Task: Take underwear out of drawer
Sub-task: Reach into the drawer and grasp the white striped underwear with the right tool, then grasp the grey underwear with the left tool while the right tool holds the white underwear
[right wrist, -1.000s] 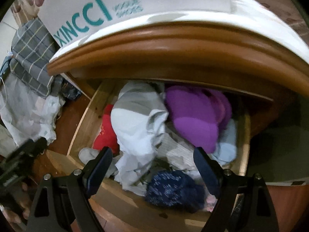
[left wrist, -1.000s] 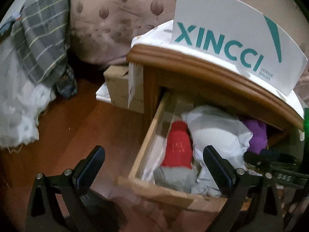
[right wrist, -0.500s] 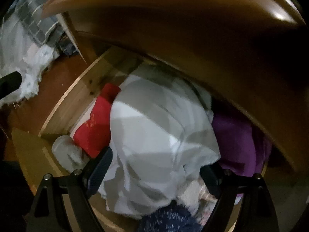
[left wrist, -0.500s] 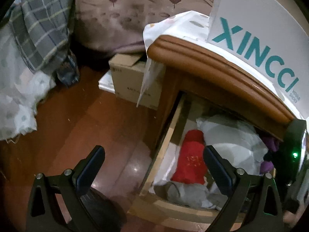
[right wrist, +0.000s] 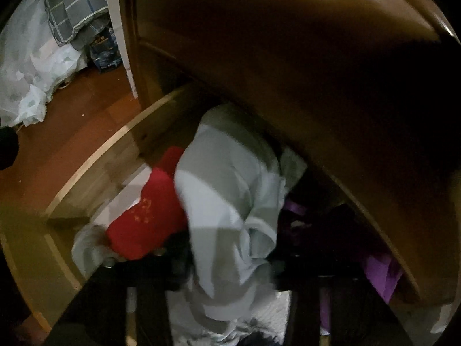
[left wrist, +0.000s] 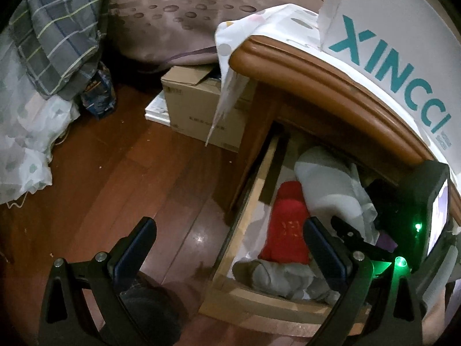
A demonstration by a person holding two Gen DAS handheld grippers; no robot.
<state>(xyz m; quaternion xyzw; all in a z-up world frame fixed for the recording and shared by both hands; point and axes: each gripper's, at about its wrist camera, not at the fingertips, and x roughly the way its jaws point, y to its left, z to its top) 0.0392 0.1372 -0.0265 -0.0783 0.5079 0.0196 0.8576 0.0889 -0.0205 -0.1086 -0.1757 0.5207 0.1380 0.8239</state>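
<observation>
The wooden drawer (left wrist: pixel 250 201) (right wrist: pixel 95 161) of the nightstand stands pulled out and full of folded clothes. A pale grey-and-white underwear piece (left wrist: pixel 331 184) (right wrist: pixel 224 187) lies in its middle, beside a red one (left wrist: pixel 288 230) (right wrist: pixel 149 216) and a purple one (right wrist: pixel 380 271). My right gripper (right wrist: pixel 230 262) reaches into the drawer under the tabletop. Its jaws are closing, and the grey-and-white cloth is bunched between the fingers. Its black body with green lights (left wrist: pixel 403 230) shows in the left wrist view. My left gripper (left wrist: pixel 227 225) hangs open and holds nothing, over the floor at the drawer's left front corner.
The nightstand's curved top edge (left wrist: pixel 317 69) overhangs the drawer, with a white XINCCI shoe box (left wrist: pixel 397 57) on it. A cardboard box (left wrist: pixel 196 109) stands on the wooden floor (left wrist: pixel 129 173) left of the nightstand. Plaid bedding (left wrist: pixel 57 43) hangs at the far left.
My right gripper went down into the drawer and its wide jaws closed around the grey-and-white cloth. My left gripper drifted left, off the drawer and toward the floor, still open.
</observation>
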